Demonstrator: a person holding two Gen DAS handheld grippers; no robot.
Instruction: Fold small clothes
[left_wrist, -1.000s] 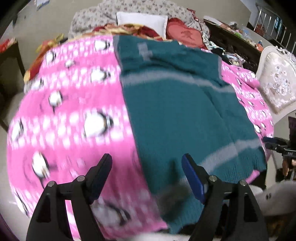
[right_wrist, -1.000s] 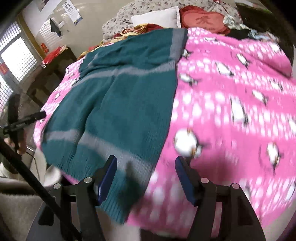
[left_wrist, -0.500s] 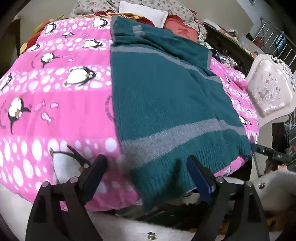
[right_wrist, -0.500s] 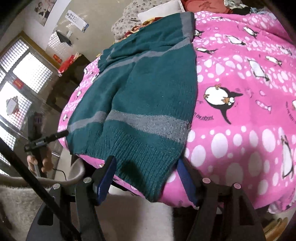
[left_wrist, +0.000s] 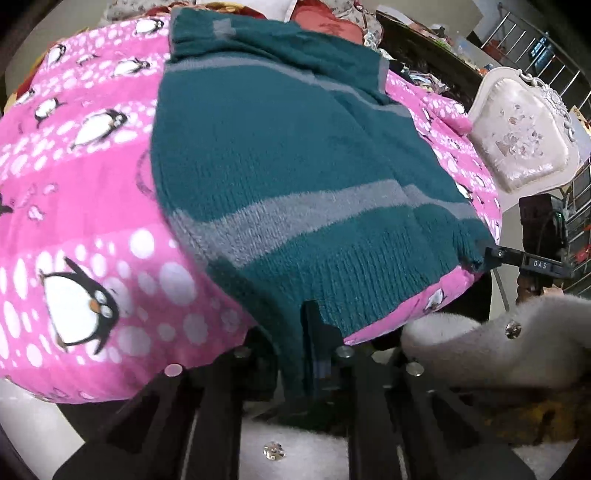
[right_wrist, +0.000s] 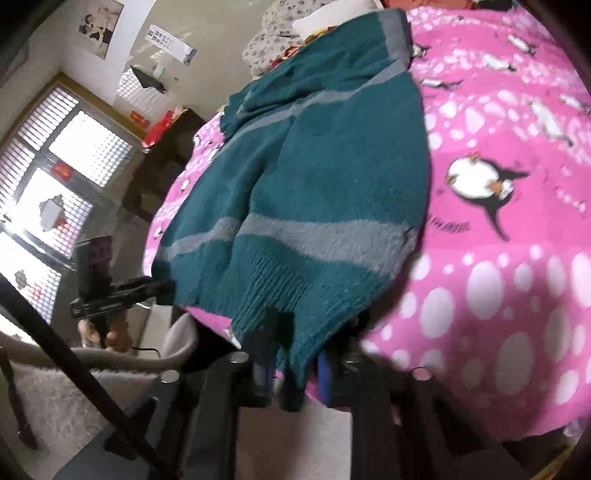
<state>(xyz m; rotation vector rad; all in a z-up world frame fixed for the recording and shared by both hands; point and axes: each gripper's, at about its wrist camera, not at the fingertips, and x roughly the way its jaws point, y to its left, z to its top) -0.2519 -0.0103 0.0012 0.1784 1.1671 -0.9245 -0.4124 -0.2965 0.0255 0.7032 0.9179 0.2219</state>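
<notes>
Across the pink penguin-print fleece blanket (left_wrist: 81, 206) lies the teal knitted sweater with grey stripes (left_wrist: 288, 162), spread lengthwise, its ribbed hem hanging over the near edge of the bed. And both tools are on that hem! The left gripper (left_wrist: 295, 354), tipped steeply down, is at the hem's left corner, and the knit drops straight between its dark fingers; the jaws are closing, all but together, pinching the fabric there. Over in the right wrist view, the right gripper (right_wrist: 295, 369) angles down less sharply at the other corner of the hem, blue finger pads either side of a hanging fold of teal knit, jaws closing on it too, with only the cloth's thickness between them. From each camera the opposite tool shows at the far hem corner, its black tip touching the knit edge, a hand (right_wrist: 110, 332) wrapped round its handle. A fluffy white sleeve (left_wrist: 498, 343) reaches in from the right. Beyond the blanket stands a cream upholstered chair back (left_wrist: 517, 129), and in the right view a bright latticed window (right_wrist: 55, 177).
</notes>
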